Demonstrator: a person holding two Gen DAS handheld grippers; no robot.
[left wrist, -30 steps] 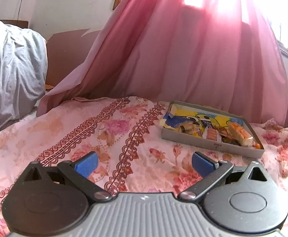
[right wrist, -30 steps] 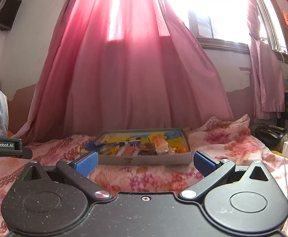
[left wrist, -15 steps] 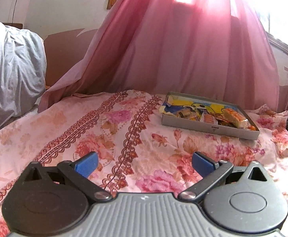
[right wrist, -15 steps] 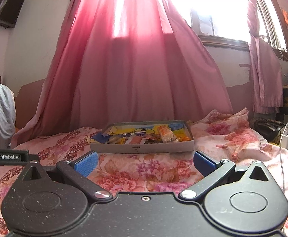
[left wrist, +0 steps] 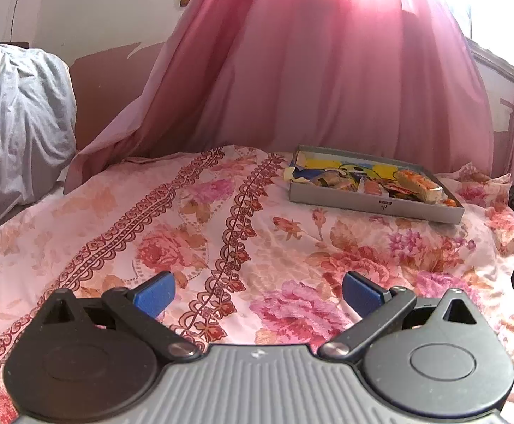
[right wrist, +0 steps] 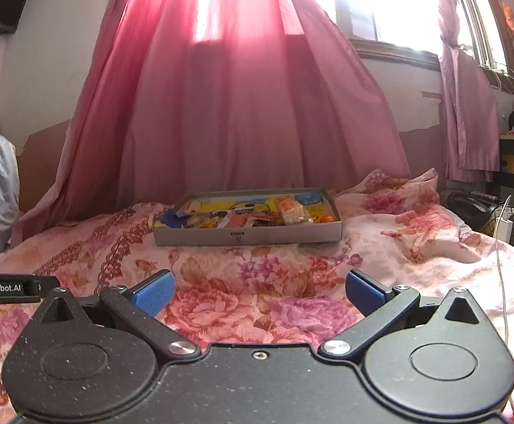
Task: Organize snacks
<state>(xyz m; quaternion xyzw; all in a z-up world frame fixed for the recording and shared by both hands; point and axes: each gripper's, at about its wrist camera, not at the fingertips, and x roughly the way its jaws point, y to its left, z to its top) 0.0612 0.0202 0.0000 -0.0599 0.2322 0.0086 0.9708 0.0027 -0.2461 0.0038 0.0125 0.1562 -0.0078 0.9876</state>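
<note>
Both cameras sit low, just behind their own blue-padded fingers, looking forward across the floral bedspread (left wrist: 221,233) toward the pink curtain (right wrist: 243,106). The left wrist view faces ahead with the grey snack tray (left wrist: 377,205) far forward and to its right. The right wrist view faces the tray (right wrist: 248,235) squarely, ahead and somewhat nearer. Both views share tray, curtain and bedspread; the left unit's body (right wrist: 8,288) shows at the right view's left edge.
</note>
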